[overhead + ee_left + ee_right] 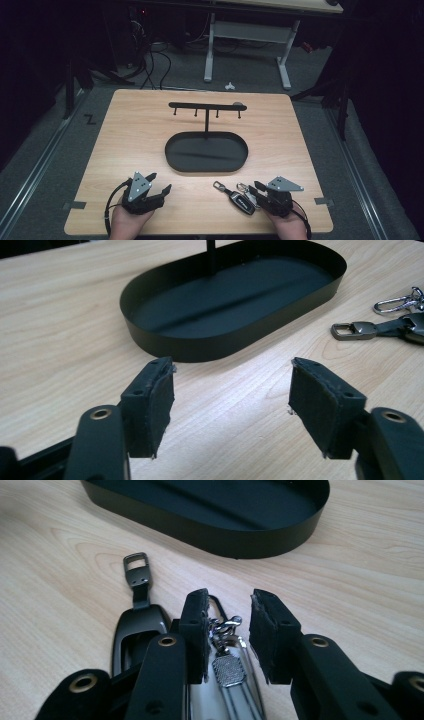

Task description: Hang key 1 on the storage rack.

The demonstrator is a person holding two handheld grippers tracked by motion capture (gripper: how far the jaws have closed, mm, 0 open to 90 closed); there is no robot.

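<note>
A black oval tray (169, 150) sits mid-table, with a post rising from it to a bar of hooks (206, 105). A black car key fob (241, 201) with a strap and buckle lies near the front edge, right of centre, and a silver key with a clasp (245, 189) lies against it. My right gripper (231, 600) stands low over the silver key (227, 667). Its jaws are a little apart on either side of the clasp, and the pads are not pressing on it. The black fob (137, 627) lies just left of that gripper's left jaw. At the front left, my left gripper (232, 385) is wide open over bare wood.
The tray's wall (200, 347) is a short way ahead of the left gripper, with the fob's buckle (355, 330) off to its right. The wooden table (125, 130) ends close behind both hands. Beyond its far edge are a white desk frame (210, 50) and floor cables (150, 65).
</note>
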